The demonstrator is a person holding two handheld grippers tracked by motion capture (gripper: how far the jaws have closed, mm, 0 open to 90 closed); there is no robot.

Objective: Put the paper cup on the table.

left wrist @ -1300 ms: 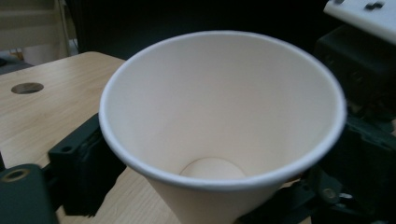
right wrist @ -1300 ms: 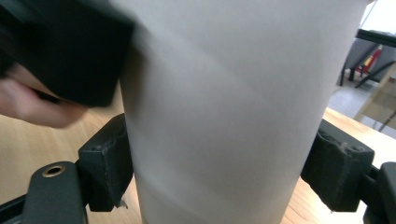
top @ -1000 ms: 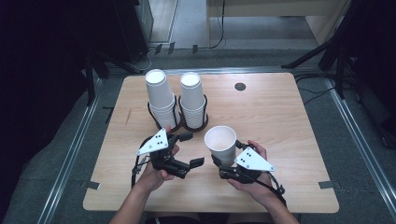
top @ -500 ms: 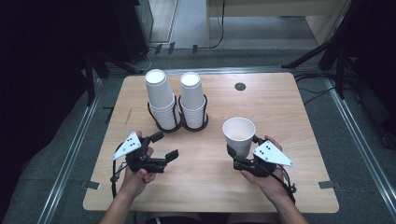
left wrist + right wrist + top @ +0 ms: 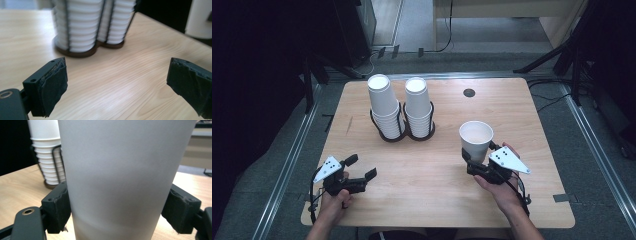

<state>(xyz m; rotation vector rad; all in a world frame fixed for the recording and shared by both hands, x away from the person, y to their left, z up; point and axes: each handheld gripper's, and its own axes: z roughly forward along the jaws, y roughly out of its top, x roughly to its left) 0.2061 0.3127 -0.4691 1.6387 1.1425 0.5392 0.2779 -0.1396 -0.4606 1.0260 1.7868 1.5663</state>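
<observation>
Right claw (image 5: pixel 473 161) pinches a paper cup (image 5: pixel 476 140); left claw (image 5: pixel 361 167) gapes near the table's (image 5: pixel 522 120) front-left edge.

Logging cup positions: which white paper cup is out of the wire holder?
The single paper cup gripped upright by the right gripper, right of the two stacks, which sit in the black wire holder.

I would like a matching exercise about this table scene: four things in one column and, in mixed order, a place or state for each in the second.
Things
1. left gripper
2. right gripper
3. single paper cup
4. cup stacks

States
A. in the wire holder
B. open, empty
C. shut on a cup
D. held upright at the table's right side

Pairs: 1-B, 2-C, 3-D, 4-A
</observation>
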